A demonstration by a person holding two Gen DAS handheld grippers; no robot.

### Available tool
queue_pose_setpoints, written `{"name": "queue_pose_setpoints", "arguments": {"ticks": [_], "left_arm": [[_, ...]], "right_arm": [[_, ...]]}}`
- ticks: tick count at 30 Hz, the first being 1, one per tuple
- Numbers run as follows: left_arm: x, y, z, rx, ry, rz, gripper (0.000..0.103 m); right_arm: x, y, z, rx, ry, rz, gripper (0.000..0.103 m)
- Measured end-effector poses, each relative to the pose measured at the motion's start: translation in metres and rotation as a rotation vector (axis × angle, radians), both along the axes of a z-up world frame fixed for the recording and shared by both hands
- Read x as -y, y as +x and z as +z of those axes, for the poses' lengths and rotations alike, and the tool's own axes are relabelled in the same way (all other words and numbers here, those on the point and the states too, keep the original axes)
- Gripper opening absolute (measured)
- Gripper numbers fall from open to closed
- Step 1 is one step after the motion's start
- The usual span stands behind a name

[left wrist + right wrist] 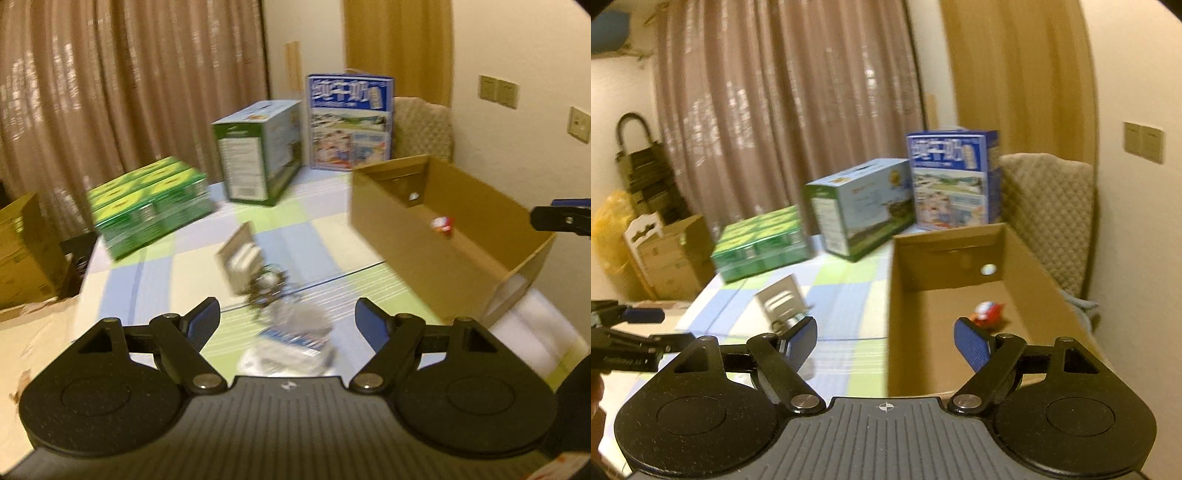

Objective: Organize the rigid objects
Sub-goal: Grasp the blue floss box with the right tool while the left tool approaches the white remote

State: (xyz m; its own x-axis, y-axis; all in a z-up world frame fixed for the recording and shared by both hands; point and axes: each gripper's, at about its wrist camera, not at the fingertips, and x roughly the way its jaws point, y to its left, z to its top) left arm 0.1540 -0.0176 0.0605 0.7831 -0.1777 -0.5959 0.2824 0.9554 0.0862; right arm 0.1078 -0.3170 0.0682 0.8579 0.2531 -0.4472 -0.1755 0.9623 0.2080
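1. at the left of the left wrist view i see a green shrink-wrapped multipack (pixel 149 206) lying on the counter (pixel 155 280); i judge it dense and heavy for one hand-held gripper, the film slippery, so i would pinch across a short end. its print is too blurred to read.
2. toward centre, a small grey card-backed pack (pixel 240 260) stands tilted, with a dark tangled item (pixel 269 286) just beside it. i judge the card light and stiff, best taken by its top edge; the tangle is too blurred to name.
3. low centre, a white packet with a blue label (pixel 291 343) lies between the jaws of my left hand-held gripper (pixel 288 323), which is spread wide and holding nothing. the packet looks light and possibly slick; its label is unreadable.
4. behind, a green-and-blue carton (pixel 258 155) and a tall blue carton (pixel 349 122) carry large lettering, blurred past reading.
5. at the right, the open cardboard box (pixel 964 243) holds a small red-and-white toy (pixel 988 312) on its floor; hard, light, likely to roll.
6. my right hand-held gripper (pixel 886 338) hangs at the box's near edge, jaws wide apart and empty.
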Motion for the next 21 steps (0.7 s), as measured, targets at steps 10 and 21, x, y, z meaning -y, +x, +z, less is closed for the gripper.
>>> {"name": "queue_pose_setpoints", "arguments": {"ticks": [10,21], "left_arm": [[-0.056,0.0,-0.044,-0.069,0.022,0.095,0.077],[-0.072,0.029,-0.093,-0.133,0.011,0.103,0.077]], "right_arm": [[-0.056,0.02,-0.045,-0.065,-0.031,0.118,0.078],[-0.105,0.072,-0.1,-0.135,-0.035,0.299,0.078]]}}
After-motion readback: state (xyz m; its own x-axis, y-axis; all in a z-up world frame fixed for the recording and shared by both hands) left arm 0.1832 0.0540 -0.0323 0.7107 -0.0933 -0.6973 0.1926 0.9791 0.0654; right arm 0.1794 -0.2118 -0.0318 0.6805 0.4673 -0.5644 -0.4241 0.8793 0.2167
